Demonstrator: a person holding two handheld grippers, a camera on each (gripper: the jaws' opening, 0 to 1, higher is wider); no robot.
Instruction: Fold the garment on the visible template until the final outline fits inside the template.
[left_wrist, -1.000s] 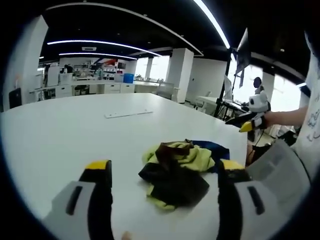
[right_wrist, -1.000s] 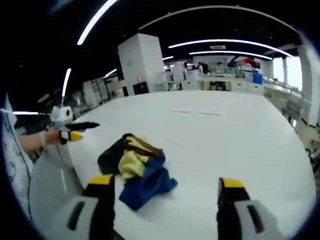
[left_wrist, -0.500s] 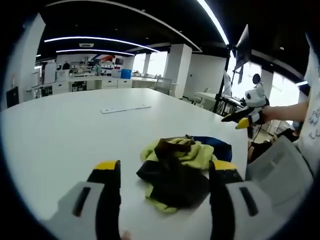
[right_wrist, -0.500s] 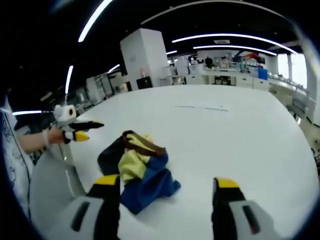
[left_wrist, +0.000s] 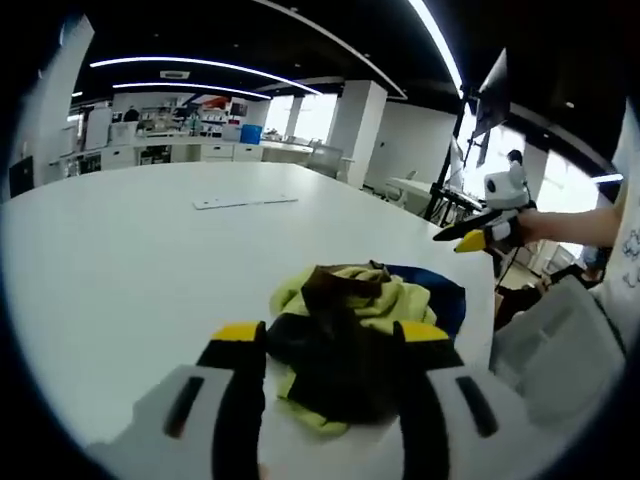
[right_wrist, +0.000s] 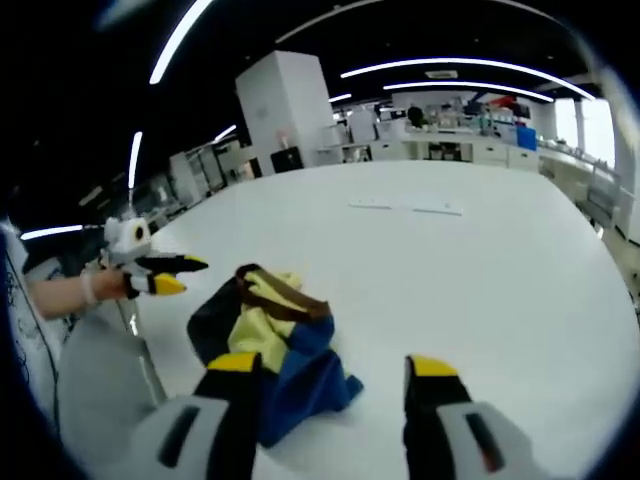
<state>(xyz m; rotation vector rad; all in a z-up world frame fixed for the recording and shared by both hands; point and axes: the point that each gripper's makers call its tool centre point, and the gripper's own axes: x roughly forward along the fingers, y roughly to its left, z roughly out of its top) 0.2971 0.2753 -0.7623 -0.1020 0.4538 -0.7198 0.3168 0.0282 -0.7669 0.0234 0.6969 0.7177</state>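
Note:
A crumpled garment (left_wrist: 345, 325) in yellow, dark brown and blue lies in a heap near the edge of the white table (left_wrist: 140, 250). My left gripper (left_wrist: 330, 335) hovers just before the heap, jaws apart with nothing between them. The right gripper (left_wrist: 472, 240) comes into the left gripper view from the right, held by a hand above the table edge. In the right gripper view the garment (right_wrist: 270, 335) lies left of centre, and my right gripper (right_wrist: 332, 365) is open with its left jaw over the blue cloth. The left gripper (right_wrist: 172, 275) shows at the left there.
A thin flat white strip (left_wrist: 245, 201) lies farther out on the table, seen too as the strip (right_wrist: 405, 207). A grey object (left_wrist: 550, 350) sits past the table edge beside the garment. Desks, pillars and a monitor stand in the room behind.
The jaws of both grippers have narrowed step by step. Both views have drawn a little closer to the garment, which lies as before.

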